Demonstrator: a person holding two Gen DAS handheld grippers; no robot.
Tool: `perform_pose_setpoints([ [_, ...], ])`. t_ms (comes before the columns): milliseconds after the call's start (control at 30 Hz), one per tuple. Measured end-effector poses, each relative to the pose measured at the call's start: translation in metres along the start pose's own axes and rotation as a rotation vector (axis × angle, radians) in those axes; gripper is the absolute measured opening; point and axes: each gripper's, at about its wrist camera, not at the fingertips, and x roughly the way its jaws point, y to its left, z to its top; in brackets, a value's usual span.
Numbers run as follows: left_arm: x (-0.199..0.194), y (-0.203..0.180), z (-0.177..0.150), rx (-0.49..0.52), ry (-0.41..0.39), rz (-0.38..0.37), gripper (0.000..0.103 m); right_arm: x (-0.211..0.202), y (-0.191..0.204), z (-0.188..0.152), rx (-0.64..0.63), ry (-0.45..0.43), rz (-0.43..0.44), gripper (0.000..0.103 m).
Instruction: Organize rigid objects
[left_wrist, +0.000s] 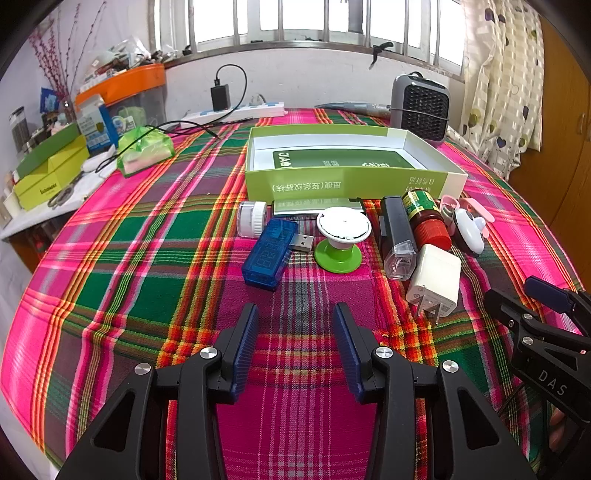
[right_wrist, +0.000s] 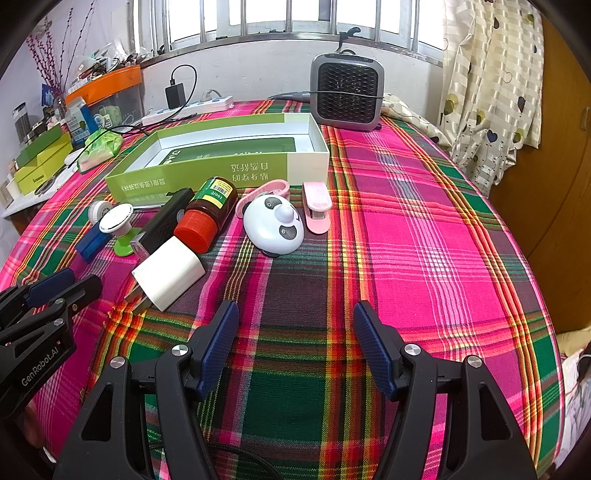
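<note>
While empty — both grippers (left_wrist: 295, 314) (right_wrist: 295, 314) agape.

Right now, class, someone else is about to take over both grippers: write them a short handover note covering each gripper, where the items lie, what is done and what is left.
Left gripper: open, empty, above the cloth in front of the row.
Right gripper: open, empty, above bare cloth.
Green box: open, holding only a green card; none of the loose items are inside.
In front of it, in a row: small clear jar, blue USB meter, green-stemmed white knob, black lighter-like case, red-capped brown bottle, white plug, panda gadget, pink clip.
Done: nothing yet.
Left: presumably move every item into the box.
</note>
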Motion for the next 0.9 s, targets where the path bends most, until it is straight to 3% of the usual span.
perform_pose_setpoints([
  [900,-0.0019,0.0048,0.0023,0.019,0.018,-0.022,0.040,-0.0001,-0.0004,-0.0036,-0.002,0.003,-0.005,0.065],
])
